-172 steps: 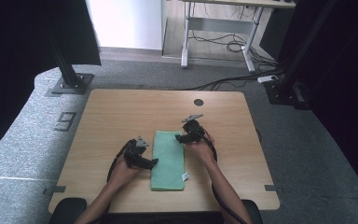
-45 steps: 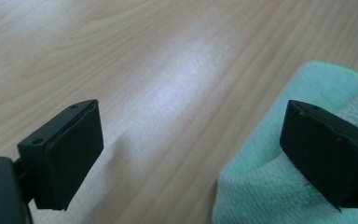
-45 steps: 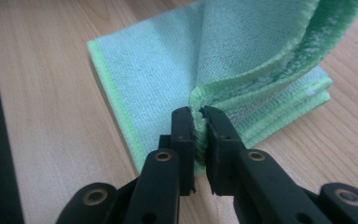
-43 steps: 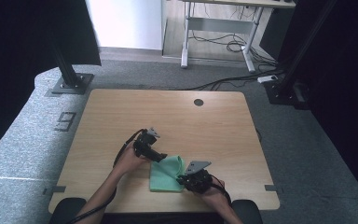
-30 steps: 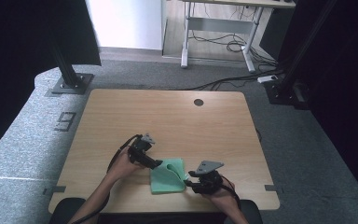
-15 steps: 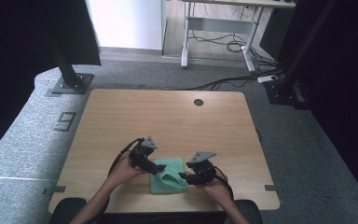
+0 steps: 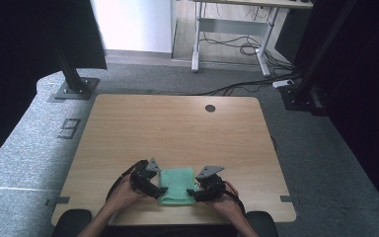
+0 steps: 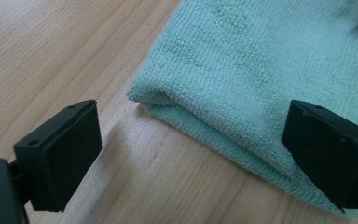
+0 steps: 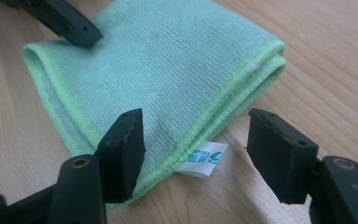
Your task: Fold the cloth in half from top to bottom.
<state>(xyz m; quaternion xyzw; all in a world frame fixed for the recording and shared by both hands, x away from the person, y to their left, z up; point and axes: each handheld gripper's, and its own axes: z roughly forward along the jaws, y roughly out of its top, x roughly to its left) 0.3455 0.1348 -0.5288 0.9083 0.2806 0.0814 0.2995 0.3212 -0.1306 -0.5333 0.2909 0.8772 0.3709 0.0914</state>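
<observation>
Folded smaller since before, the green cloth (image 7: pixel 176 185) lies flat; our left gripper (image 8: pixel 205 154) and right gripper (image 9: pixel 196 154) flank it, released, probably to regrip its edges.

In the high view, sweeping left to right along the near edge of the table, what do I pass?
Left tool → folded green cloth → right tool, all resting near the front edge of the wooden table.
</observation>
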